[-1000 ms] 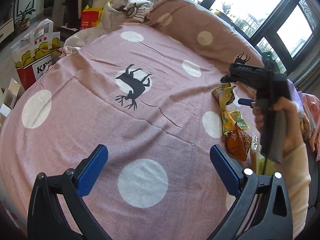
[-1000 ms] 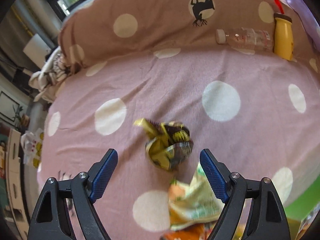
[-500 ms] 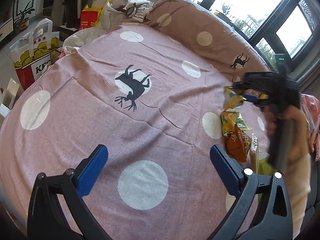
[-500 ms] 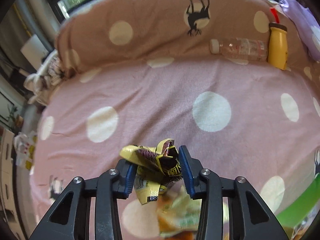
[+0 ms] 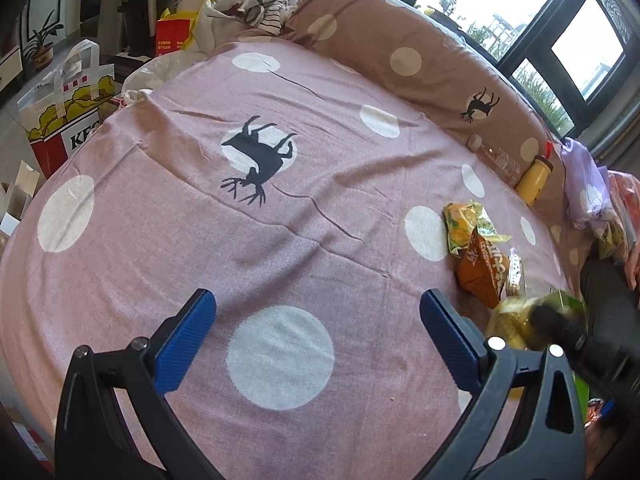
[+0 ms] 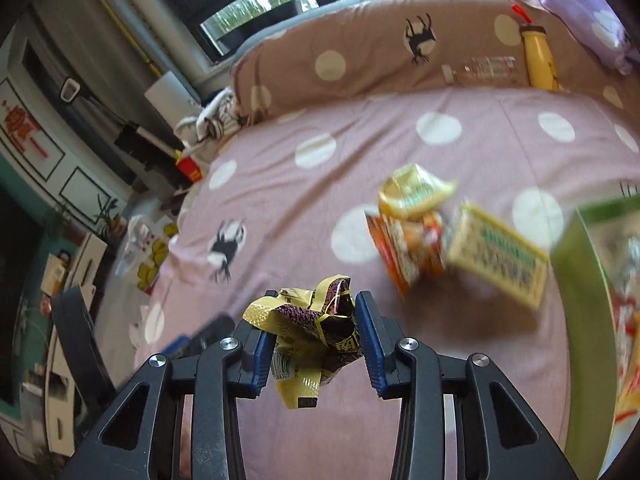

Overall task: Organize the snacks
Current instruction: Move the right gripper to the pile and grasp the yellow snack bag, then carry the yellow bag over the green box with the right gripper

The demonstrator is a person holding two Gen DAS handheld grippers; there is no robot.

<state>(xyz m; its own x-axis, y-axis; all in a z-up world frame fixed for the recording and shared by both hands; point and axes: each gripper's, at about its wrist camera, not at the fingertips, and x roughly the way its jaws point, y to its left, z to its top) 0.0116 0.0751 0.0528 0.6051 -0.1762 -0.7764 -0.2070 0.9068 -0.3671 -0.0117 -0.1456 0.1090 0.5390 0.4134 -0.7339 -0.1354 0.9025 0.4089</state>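
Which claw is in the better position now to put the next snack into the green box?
Right. The right claw is already shut on the yellow wrapper, and the green box stands close by on its right. The left claw is open and holds nothing, over bare bedspread.

Pink polka-dot bed (image 5: 160, 240); snack packets (image 5: 476, 248), clear bottle (image 6: 484, 69), yellow bottle (image 6: 540, 60).

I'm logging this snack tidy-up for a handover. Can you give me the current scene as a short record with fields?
surface: pink polka-dot bedspread
right gripper: jaws shut on crumpled yellow-and-purple snack bag, lifted off the spread
left gripper: jaws open, nothing between them
snacks lying loose: yellow-green packet, orange packet
near pillow: clear bottle, yellow bottle
green box: at right edge, blurred
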